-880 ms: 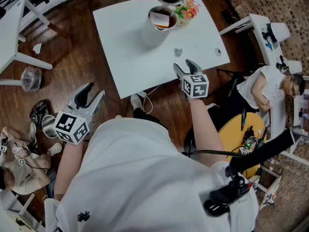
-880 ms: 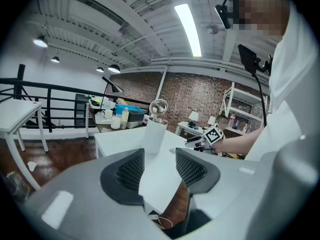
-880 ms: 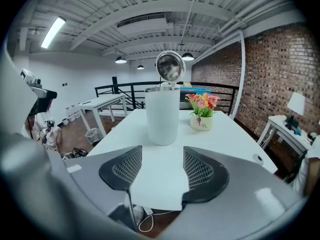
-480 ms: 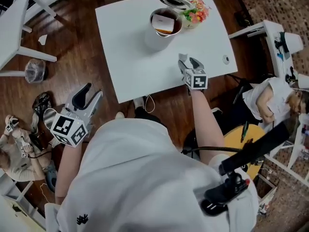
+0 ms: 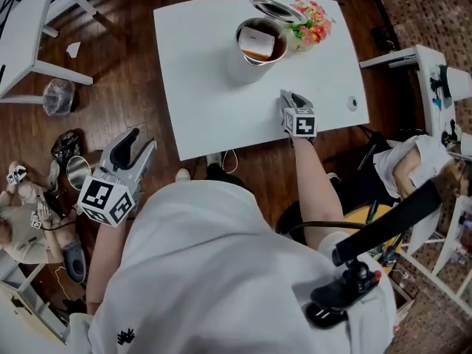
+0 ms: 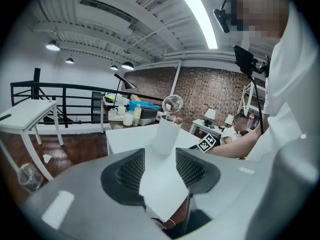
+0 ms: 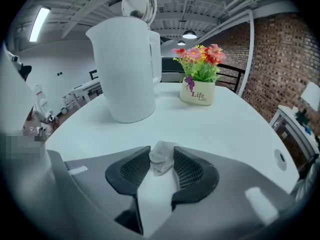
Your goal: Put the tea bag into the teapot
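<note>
The white teapot (image 5: pixel 254 50) stands on the white table (image 5: pixel 206 102) with its shiny lid (image 5: pixel 271 7) flipped open; the right gripper view has it just ahead, the teapot (image 7: pixel 125 64) at upper left. My right gripper (image 5: pixel 293 96) rests low on the table in front of the pot. A crumpled pale tea bag (image 7: pixel 161 156) sits between its pads, which press on both sides of it. My left gripper (image 5: pixel 136 144) hangs over the wooden floor left of the table, open, with nothing in it (image 6: pixel 160 169).
A small vase of flowers (image 5: pixel 310 24) stands right of the teapot. A small round item (image 5: pixel 352 103) lies near the table's right edge. A metal bowl (image 5: pixel 76 172) and a seated person (image 5: pixel 22 227) are on the floor at left. Another person (image 5: pixel 413 168) sits at right.
My right gripper has moved forward over the table to the tea bag and its jaws have narrowed round it. The left gripper has stayed where it was.
</note>
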Available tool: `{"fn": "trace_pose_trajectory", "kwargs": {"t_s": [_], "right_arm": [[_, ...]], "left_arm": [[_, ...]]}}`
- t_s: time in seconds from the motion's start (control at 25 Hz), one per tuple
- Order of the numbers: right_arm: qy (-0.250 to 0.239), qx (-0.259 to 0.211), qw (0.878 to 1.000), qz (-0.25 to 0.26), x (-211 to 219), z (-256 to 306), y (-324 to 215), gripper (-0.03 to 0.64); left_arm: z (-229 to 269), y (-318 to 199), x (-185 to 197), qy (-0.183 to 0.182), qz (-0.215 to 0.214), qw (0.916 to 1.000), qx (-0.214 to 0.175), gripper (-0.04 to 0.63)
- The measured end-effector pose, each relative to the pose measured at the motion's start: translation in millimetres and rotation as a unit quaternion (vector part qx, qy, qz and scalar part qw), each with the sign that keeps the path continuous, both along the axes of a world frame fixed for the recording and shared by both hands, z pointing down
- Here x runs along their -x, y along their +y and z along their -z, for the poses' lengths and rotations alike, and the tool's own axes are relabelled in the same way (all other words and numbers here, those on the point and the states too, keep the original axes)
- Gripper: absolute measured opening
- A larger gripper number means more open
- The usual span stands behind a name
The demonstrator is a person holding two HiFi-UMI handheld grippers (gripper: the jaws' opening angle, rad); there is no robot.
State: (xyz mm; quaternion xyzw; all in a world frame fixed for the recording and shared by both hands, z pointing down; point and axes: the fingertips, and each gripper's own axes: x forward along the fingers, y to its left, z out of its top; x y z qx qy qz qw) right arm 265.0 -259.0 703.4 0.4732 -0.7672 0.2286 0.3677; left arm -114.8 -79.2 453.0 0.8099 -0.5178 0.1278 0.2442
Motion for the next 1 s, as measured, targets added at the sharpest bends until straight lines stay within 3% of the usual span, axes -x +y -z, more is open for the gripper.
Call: {"fn": "trace_pose_trajectory", "kwargs": {"t_s": [0.32,0.52,1.0], "right_arm": [[0.005,-0.016,1.0,-0.007,-1.4,2.6,-2.0,0.071],[0.002,-0.02,1.0,-0.008,-1.0,11.1,-2.3,0.063],[-0.04,-0.068,0.997,0.001,15.5,108.0,9.6,0.063]], "left_arm": [[-0.1,-0.1,0.5,-0.007,0.009,0.9999,-0.007,0.19],[1.2,-2.5,-0.8,-0.003,0.007,1.0,-0.006,0.19],[-4.0,-4.5,-4.6,0.015,-0.019,0.9995,-0.018,0.19]]}}
